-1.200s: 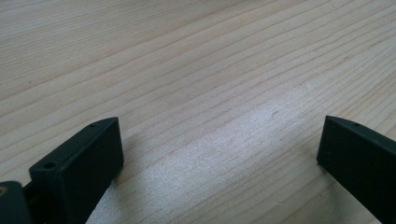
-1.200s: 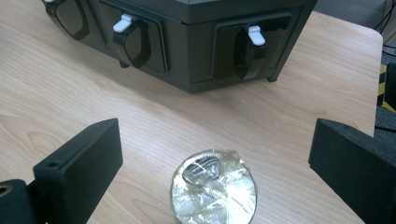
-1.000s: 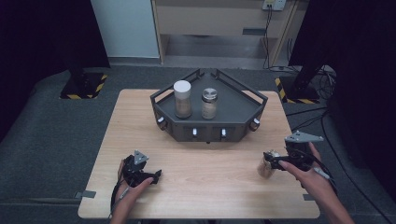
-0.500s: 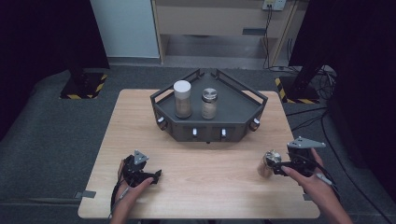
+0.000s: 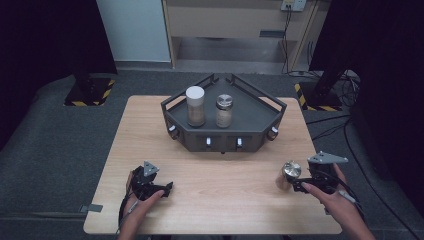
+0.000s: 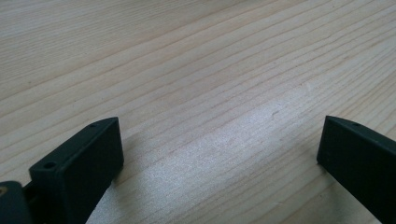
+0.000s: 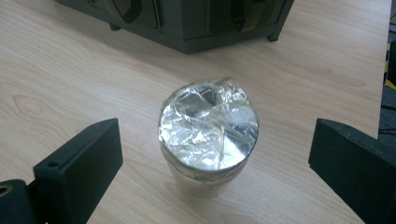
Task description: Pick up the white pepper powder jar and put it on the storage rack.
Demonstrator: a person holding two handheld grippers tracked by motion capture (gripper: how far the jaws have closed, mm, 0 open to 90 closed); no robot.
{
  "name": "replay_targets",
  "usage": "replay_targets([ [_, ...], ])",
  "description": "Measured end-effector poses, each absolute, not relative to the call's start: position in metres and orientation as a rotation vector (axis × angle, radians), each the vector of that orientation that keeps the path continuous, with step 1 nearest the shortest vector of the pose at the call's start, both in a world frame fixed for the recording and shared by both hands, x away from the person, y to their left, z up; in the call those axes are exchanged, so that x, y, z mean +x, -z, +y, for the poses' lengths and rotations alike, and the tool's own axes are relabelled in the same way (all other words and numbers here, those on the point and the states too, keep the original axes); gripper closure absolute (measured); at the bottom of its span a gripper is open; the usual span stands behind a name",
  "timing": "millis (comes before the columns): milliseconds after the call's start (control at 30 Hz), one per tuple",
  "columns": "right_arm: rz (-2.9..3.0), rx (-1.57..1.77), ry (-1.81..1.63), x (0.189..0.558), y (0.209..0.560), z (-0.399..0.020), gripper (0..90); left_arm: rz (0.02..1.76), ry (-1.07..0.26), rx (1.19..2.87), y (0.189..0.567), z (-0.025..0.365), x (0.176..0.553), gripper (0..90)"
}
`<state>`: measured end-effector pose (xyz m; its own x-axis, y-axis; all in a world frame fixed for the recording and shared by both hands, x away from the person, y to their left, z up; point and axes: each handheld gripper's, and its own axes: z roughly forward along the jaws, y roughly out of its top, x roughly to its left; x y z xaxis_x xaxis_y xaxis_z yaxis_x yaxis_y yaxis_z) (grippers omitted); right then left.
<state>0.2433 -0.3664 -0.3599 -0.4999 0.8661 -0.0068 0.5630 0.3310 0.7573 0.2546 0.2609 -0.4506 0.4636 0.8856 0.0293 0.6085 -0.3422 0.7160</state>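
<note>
A small jar with a crinkled foil top [image 7: 208,135] stands upright on the wooden table [image 7: 70,79], between the wide-apart jaws of my right gripper [image 7: 217,156]; neither jaw touches it. In the high view this foil-topped jar [image 5: 289,173] sits near the table's front right, with the right gripper [image 5: 296,183] open just to its right. At the front left, my left gripper [image 5: 166,188] rests low, its jaws pointing right. The left gripper [image 6: 219,149] is open over bare wood [image 6: 201,70].
A dark angular tray [image 5: 250,127] with knobs along its front wall stands at the table's back middle. It holds a white-lidded jar [image 5: 195,106] and a silver-lidded jar [image 5: 224,111]. Its front wall [image 7: 187,23] lies beyond the foil-topped jar.
The right hand and its gripper have drifted slightly toward the table's near right edge. The left gripper has stayed put.
</note>
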Motion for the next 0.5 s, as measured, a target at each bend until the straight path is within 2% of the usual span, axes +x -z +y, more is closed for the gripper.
replay_targets([
  [500, 2.203, 1.286, -0.98, 0.24, 0.372, -0.369, 3.0, 1.237, -0.558, 2.074, 0.451, 0.261, 0.255, 0.0],
])
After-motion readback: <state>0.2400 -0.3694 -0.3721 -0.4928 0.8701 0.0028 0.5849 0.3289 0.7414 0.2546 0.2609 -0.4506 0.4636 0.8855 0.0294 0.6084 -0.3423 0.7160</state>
